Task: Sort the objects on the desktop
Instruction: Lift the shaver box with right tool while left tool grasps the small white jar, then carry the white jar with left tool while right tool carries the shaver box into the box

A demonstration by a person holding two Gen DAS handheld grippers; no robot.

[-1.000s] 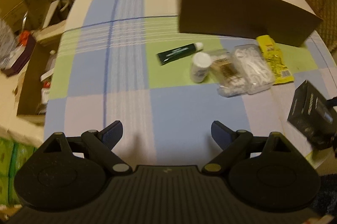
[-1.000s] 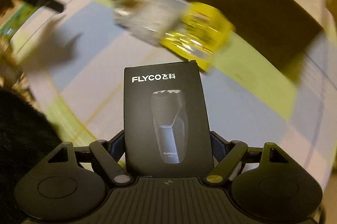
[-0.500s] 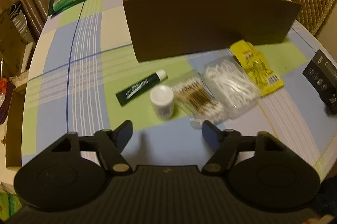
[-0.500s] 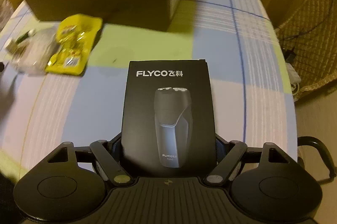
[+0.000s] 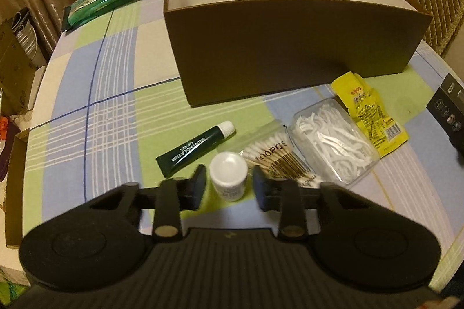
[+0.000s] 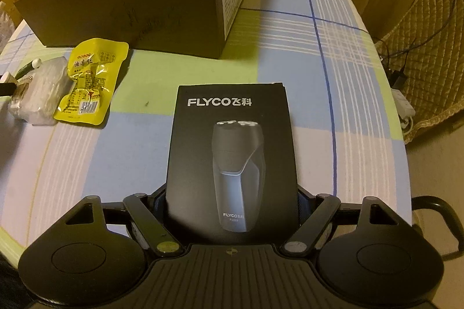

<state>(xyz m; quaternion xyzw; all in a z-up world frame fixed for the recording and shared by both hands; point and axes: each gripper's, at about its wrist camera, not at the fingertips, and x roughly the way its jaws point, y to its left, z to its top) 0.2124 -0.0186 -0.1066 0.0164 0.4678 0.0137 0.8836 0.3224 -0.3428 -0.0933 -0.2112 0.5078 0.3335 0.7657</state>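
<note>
Left gripper (image 5: pixel 229 185) jaws have just narrowed around white bottle (image 5: pixel 229 178), untouched.

Small white bottle (image 5: pixel 229 177) upright on the checked cloth between dark-green tube (image 5: pixel 194 148) and cotton-swab bag (image 5: pixel 278 155), clear floss-pick box (image 5: pixel 333 145) and yellow packet (image 5: pixel 369 113) beside, black FLYCO shaver box (image 6: pixel 232 161) apart.
</note>
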